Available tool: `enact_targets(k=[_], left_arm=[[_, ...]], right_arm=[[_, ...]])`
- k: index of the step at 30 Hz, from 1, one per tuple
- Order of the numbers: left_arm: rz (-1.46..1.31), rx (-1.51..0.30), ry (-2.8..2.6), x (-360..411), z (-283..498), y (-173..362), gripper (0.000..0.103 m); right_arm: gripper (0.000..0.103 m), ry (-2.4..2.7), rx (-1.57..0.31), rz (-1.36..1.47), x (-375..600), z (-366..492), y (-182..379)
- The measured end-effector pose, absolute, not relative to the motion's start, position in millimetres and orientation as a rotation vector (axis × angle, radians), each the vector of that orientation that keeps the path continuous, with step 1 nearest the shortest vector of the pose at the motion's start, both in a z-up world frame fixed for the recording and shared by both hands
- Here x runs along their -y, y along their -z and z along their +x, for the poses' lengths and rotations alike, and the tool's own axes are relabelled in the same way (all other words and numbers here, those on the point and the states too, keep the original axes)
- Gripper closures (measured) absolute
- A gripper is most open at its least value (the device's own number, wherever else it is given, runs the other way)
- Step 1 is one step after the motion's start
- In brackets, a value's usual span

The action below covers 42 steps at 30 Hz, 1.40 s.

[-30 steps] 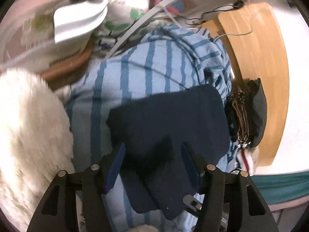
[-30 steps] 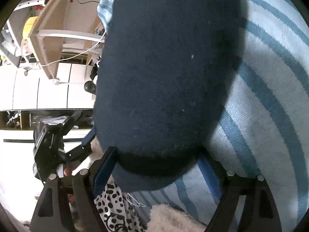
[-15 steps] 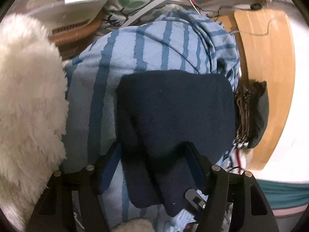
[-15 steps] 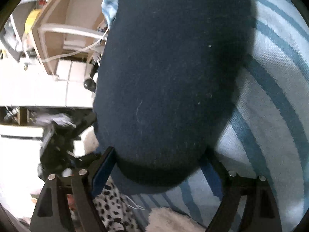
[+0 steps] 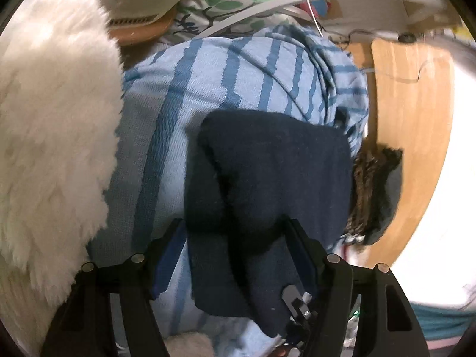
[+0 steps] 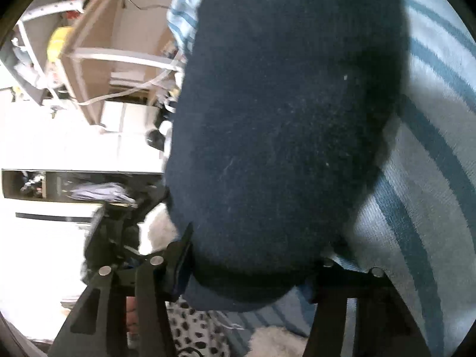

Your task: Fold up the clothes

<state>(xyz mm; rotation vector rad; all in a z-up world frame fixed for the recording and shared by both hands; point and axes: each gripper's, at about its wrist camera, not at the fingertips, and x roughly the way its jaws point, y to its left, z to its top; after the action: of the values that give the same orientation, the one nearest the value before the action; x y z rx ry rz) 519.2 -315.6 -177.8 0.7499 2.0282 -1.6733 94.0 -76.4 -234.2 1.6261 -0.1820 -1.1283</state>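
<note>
Nearest in the left wrist view, the left tongs (image 5: 235,238) stand apart with a fold of the dark navy garment (image 5: 267,178) bunched between them; their jaws have just been opening a little, and the left blue pad shows a gap to the cloth, while contact on the right side cannot be told. The navy garment lies folded into a thick block on top of a light blue striped blanket (image 5: 208,89), which covers a rounded heap. Just left of the blanket sits a fluffy white throw (image 5: 50,136). Right of the navy garment, a dark brown knitted item (image 5: 372,184) rests against a wooden board (image 5: 416,119). Farther back lies a leaf-print cloth (image 5: 232,3) crossed by a white curved tube (image 5: 267,9).

In the right wrist view, the right tongs (image 6: 255,255) have just been closing, and now both jaws press against the near edge of the same navy garment, which fills most of the picture. Below the tongs, a black-and-white spotted fabric (image 6: 193,327) shows. The striped blanket runs along the right side. Far to the left stand a wooden shelf unit (image 6: 98,38) and a blurred black gripper body (image 6: 113,238).
</note>
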Motion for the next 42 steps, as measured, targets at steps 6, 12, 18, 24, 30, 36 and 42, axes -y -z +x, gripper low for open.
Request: enact_targets(k=[6,12,18,24,30,36,42], left_arm=[[0.551,-2.212,1.622,306.8,523.3,183.7,0.023],[0.442,-2.302,1.54,294.4,513.9,190.6,0.022],[0.385,-2.323,1.484,289.9,497.7,197.5,0.02],[0.436,-2.321,1.501,295.5,463.8,206.0,0.02],[0.484,-2.282,1.549,301.4,440.0,198.5,0.033],[0.609,-2.017,1.742,313.9,432.8,163.3,0.068],[0.735,-1.483,2.201,291.3,399.4,94.9,0.071]], right_arm=[[0.045,1.11,0.254,1.577,80.0,83.1,209.9],[0.045,1.089,0.312,1.558,83.7,76.9,199.7],[0.045,1.083,0.327,1.545,83.4,74.0,193.8],[0.045,1.07,0.344,1.551,81.4,73.7,196.3],[0.045,1.07,0.328,1.574,75.5,72.0,199.2],[0.028,1.345,0.039,1.607,52.9,66.1,188.4],[0.03,1.661,-0.143,1.399,38.9,49.7,146.9]])
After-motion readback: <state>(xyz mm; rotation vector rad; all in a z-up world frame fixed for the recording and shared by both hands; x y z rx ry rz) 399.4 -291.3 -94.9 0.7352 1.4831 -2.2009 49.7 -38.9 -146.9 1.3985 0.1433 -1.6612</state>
